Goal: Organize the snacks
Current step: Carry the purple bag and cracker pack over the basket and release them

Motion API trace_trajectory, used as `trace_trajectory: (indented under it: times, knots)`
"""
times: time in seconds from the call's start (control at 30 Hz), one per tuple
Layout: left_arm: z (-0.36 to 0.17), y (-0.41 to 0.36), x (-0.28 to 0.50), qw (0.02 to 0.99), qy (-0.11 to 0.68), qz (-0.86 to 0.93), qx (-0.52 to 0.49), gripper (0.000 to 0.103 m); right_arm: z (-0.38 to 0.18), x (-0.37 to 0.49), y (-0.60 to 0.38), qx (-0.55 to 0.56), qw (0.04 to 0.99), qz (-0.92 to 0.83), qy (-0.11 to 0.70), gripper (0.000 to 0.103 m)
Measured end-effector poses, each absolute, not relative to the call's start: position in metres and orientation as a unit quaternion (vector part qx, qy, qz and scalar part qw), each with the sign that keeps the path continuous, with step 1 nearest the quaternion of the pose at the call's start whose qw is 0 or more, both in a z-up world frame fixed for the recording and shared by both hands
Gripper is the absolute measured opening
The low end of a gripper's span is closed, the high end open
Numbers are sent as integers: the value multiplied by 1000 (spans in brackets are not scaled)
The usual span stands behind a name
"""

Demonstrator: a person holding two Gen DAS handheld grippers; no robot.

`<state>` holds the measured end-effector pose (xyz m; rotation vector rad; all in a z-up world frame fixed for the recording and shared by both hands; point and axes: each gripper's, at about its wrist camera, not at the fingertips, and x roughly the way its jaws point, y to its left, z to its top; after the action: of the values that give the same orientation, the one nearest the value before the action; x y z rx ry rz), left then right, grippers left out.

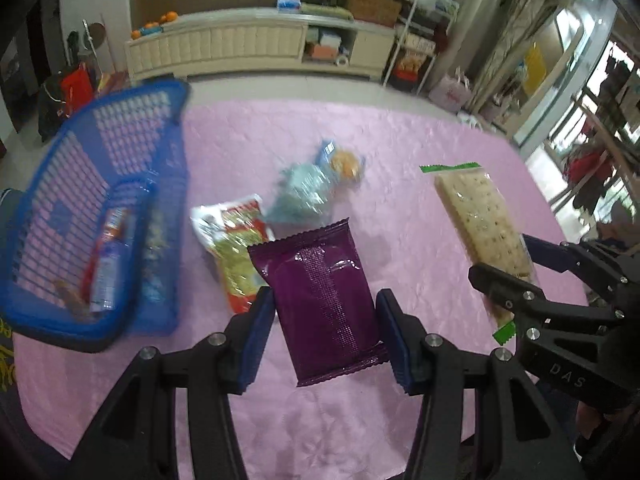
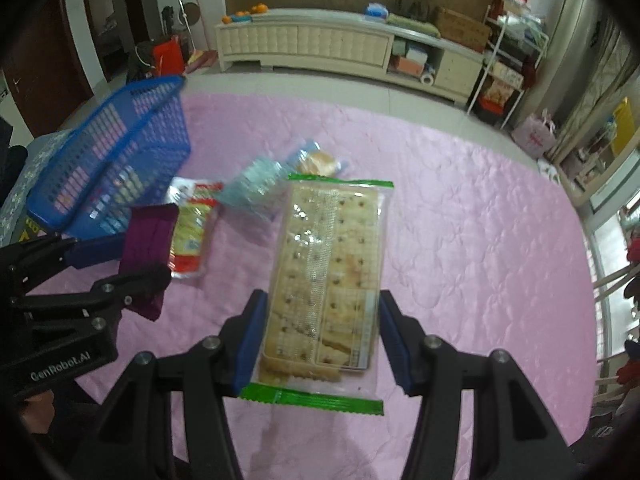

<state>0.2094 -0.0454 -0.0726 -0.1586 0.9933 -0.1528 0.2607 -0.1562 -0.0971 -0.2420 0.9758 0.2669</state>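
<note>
Pink surface [image 1: 400, 152], basket [image 1: 52, 176] at left edge; jaws pinched purple pack [image 1: 320, 304] and crackers [image 2: 324, 276]. Could've slipped, slick wrappers.

The right gripper [image 1: 516, 276] has the letters "DAS" on its black body, seen from the left wrist view. The left gripper [image 2: 132, 264] says "GenRobot.AI" on its black body. The words on the snack packs are too blurry to read.
</note>
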Motion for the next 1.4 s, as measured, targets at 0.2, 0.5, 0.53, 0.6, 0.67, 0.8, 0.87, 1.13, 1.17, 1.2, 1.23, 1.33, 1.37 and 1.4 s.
trace_trajectory:
  times: [0.2, 0.5, 0.53, 0.6, 0.67, 0.8, 0.87, 1.13, 1.17, 1.2, 1.23, 1.33, 1.37, 1.4]
  knots:
    - [-48, -7, 193, 889, 447, -66, -81, 49, -71, 253, -127, -102, 874, 160, 448, 59]
    - [-29, 59, 184, 896, 437, -31, -74, 49, -60, 261, -63, -110, 868, 208, 438, 59]
    - [-28, 64, 183, 896, 438, -30, -72, 49, -59, 263, -56, -111, 867, 213, 436, 59]
    - [-26, 80, 185, 896, 438, -18, -67, 50, -59, 268, -40, -114, 865, 225, 434, 59]
    - [-24, 95, 189, 897, 438, -9, -66, 49, -61, 273, -25, -116, 861, 235, 436, 59]
    - [-24, 116, 202, 896, 440, 6, -66, 49, -64, 287, -1, -118, 855, 250, 439, 59]
    - [-28, 125, 211, 894, 444, 11, -62, 50, -66, 294, 8, -119, 854, 254, 438, 59]
    - [-53, 133, 239, 886, 462, 7, -40, 50, -78, 311, 31, -119, 845, 263, 450, 59]
    - [-55, 132, 240, 886, 462, 5, -35, 50, -81, 312, 30, -121, 843, 263, 453, 59]
    - [-56, 131, 240, 888, 460, 7, -28, 50, -82, 312, 32, -123, 842, 262, 454, 59]
    - [-57, 129, 241, 890, 455, 15, -11, 50, -83, 312, 31, -126, 842, 262, 455, 59]
    - [-56, 129, 242, 895, 445, 28, 9, 63, -82, 311, 27, -130, 845, 255, 452, 59]
    - [-55, 130, 241, 895, 444, 34, 8, 67, -82, 311, 25, -129, 846, 252, 452, 59]
    - [-54, 131, 241, 896, 443, 36, 3, 72, -81, 312, 24, -127, 846, 251, 453, 59]
